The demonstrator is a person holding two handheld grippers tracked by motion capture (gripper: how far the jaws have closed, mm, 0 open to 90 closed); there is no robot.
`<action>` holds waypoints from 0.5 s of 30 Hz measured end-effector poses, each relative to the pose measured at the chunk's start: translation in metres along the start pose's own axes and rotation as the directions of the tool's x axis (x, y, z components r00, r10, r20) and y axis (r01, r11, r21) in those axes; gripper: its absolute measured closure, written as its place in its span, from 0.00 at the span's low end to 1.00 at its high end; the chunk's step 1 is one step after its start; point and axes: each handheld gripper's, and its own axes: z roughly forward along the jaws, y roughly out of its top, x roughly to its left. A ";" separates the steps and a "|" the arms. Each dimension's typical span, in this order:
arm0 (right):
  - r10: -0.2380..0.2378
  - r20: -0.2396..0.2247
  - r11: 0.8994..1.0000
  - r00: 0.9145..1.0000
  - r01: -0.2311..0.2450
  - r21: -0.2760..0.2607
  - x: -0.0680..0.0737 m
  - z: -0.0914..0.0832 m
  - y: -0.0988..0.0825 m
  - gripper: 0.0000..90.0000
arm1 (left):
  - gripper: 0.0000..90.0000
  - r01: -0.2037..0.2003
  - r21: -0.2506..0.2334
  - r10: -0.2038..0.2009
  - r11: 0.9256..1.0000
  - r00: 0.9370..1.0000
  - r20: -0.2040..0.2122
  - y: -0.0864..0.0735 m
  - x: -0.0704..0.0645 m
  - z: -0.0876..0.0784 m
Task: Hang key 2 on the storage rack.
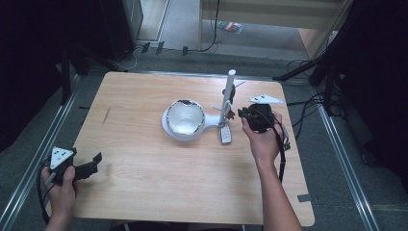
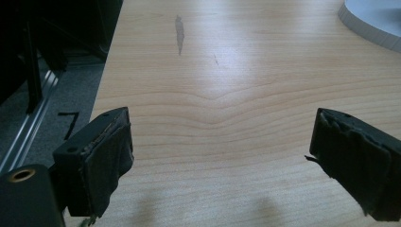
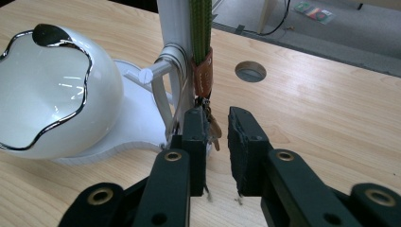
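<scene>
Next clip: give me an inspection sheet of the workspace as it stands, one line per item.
Surface: wooden table, dark streak near its left part, round hole by the stand.
Job's things: white stand with upright post; green strap hanging along the post; white bowl on the stand's base.
Clutter: small remote-like item beside the base.
Grippers: left gripper open at the table's left edge; right gripper at the strap's lower end, jaws nearly shut.
Cables: black cables on the floor.
Surroundings: grey floor, dark curtains.

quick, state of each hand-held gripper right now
left hand-held gripper: open, nothing between the jaws.
right hand-held gripper: shut, holding nothing, beside the white stand.
</scene>
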 end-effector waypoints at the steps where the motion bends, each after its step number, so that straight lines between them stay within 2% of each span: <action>1: 0.004 -0.003 1.000 1.000 -0.004 0.003 0.000 0.000 -0.001 0.82 | 0.08 0.001 0.000 -0.001 1.000 1.000 0.000 0.000 0.000 0.000; 3: 0.008 -0.005 1.000 1.000 -0.008 -0.001 0.000 0.000 -0.003 0.73 | 0.08 0.000 0.003 0.000 1.000 1.000 0.000 0.000 0.000 0.000; 5: 0.003 0.012 1.000 1.000 -0.003 -0.005 0.000 0.000 -0.005 0.65 | 0.08 0.003 0.002 -0.003 1.000 1.000 -0.001 0.000 0.000 0.000; 6: -0.001 0.017 1.000 1.000 0.001 -0.017 0.000 0.000 -0.007 0.59 | 0.08 0.002 0.003 -0.002 1.000 1.000 -0.002 0.000 0.000 0.000; 8: -0.008 0.042 0.999 0.999 0.010 -0.044 0.000 -0.001 -0.010 0.53 | 0.08 0.001 0.005 -0.001 1.000 1.000 -0.003 0.000 -0.001 0.000; 10: -0.002 0.091 0.999 0.996 0.005 -0.039 0.000 -0.002 -0.013 0.36 | 0.08 -0.001 0.004 0.001 1.000 1.000 -0.003 0.000 -0.001 0.000; 12: 0.014 0.108 1.000 0.994 -0.012 -0.024 0.000 -0.003 -0.015 0.18 | 0.08 0.000 0.005 0.000 1.000 1.000 -0.004 0.000 -0.001 0.000; 15: 0.013 0.151 1.000 0.988 -0.010 -0.019 0.002 -0.005 -0.020 0.01 | 0.08 -0.002 0.006 0.002 1.000 1.000 -0.005 0.000 -0.001 0.001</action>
